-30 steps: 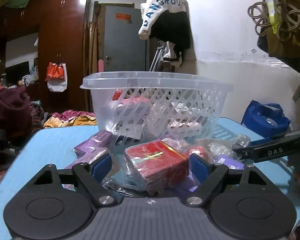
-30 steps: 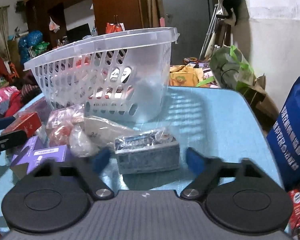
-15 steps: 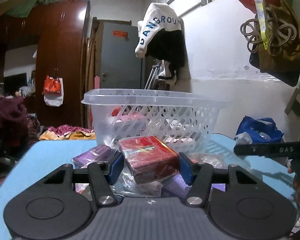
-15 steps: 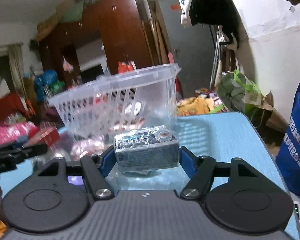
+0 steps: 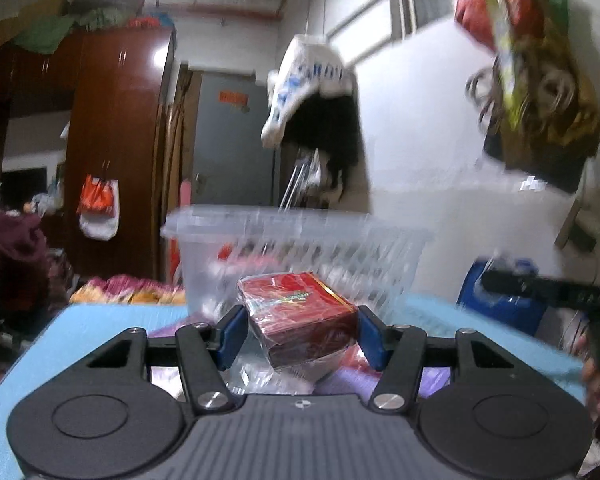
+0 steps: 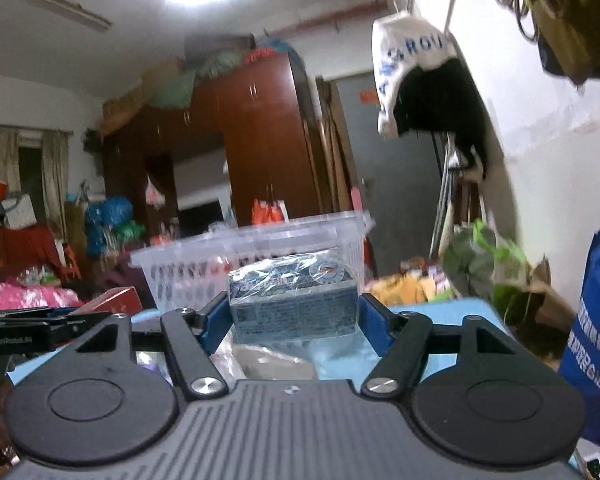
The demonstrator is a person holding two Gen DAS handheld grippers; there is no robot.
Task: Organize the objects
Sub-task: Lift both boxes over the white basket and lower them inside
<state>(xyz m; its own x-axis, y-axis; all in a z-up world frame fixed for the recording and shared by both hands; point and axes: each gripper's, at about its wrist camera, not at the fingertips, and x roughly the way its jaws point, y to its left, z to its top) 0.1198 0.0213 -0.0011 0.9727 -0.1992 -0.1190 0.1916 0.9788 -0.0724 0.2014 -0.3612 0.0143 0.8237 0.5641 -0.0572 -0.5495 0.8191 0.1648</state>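
My left gripper (image 5: 298, 330) is shut on a red wrapped box (image 5: 300, 316) and holds it up in front of the clear plastic basket (image 5: 296, 248). My right gripper (image 6: 292, 316) is shut on a grey-blue wrapped box (image 6: 294, 306) and holds it above the blue table (image 6: 440, 312), before the same basket (image 6: 252, 256). The basket holds some items seen through its slots. The left gripper and its red box also show at the left in the right wrist view (image 6: 112, 300).
Purple boxes (image 5: 420, 378) and plastic-wrapped packets (image 6: 268, 364) lie on the table below the grippers. A blue bag (image 6: 596, 340) stands at the right. A wardrobe (image 5: 116, 152) and clutter are behind the table.
Both grippers closed on their boxes and lifted them off the table; the views have tilted upward and the basket now sits lower in frame.
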